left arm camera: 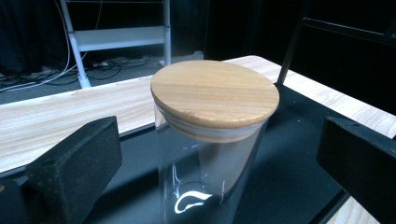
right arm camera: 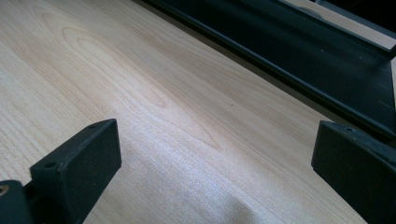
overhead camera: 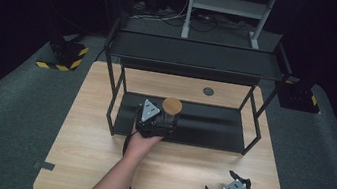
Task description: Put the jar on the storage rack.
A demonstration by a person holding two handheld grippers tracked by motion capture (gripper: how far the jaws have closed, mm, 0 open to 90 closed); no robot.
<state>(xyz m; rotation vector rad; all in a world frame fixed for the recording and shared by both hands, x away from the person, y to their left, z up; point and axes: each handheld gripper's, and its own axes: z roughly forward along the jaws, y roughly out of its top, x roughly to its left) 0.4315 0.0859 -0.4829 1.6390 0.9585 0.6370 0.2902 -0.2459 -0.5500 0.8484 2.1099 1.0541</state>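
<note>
Glass jar [left arm camera: 205, 177] with a wooden lid [left arm camera: 215, 95] stands on the black rack's lower shelf [overhead camera: 212, 126], between the left tongs' [overhead camera: 166, 122] spread jaws, untouched. Right tongs [overhead camera: 223, 186] hover apart over the bench [overhead camera: 174, 176].

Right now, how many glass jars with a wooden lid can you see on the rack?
1. The glass jar with its wooden lid stands on the black rack's lower shelf, between the open jaws of the left gripper. None shows on the upper shelf.
</note>
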